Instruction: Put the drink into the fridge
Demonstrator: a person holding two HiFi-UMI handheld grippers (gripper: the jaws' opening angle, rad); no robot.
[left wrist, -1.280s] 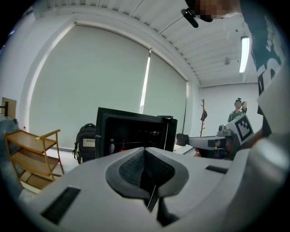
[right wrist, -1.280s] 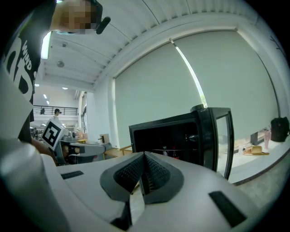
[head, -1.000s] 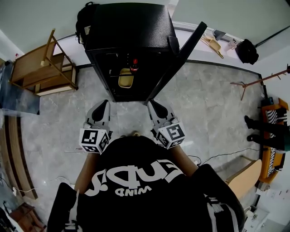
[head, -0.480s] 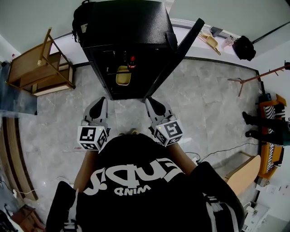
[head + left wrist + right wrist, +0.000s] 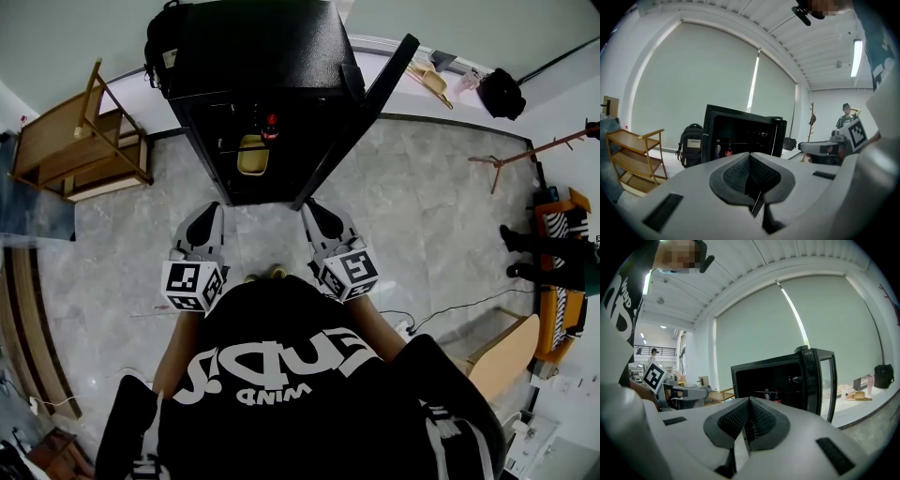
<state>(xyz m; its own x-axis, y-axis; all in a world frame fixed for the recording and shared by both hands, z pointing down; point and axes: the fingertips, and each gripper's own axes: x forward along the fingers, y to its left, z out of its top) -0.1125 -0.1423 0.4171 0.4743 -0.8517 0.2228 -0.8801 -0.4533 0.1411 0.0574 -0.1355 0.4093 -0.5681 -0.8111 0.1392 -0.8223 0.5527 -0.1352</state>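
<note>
Since a drink is seen inside the open fridge, the left gripper and right gripper are held clenched and empty before it.

I'm looking into a plain workroom — tiled floor, blinded window wall, coat stand, wooden trolley, black fridge.

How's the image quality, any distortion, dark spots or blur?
Head view: strong fisheye bending; fridge interior very dark. Left gripper view: black round vignette, left claw fills the lower frame. Right gripper view: same vignette, evenly lit pale blinds behind the fridge.
</note>
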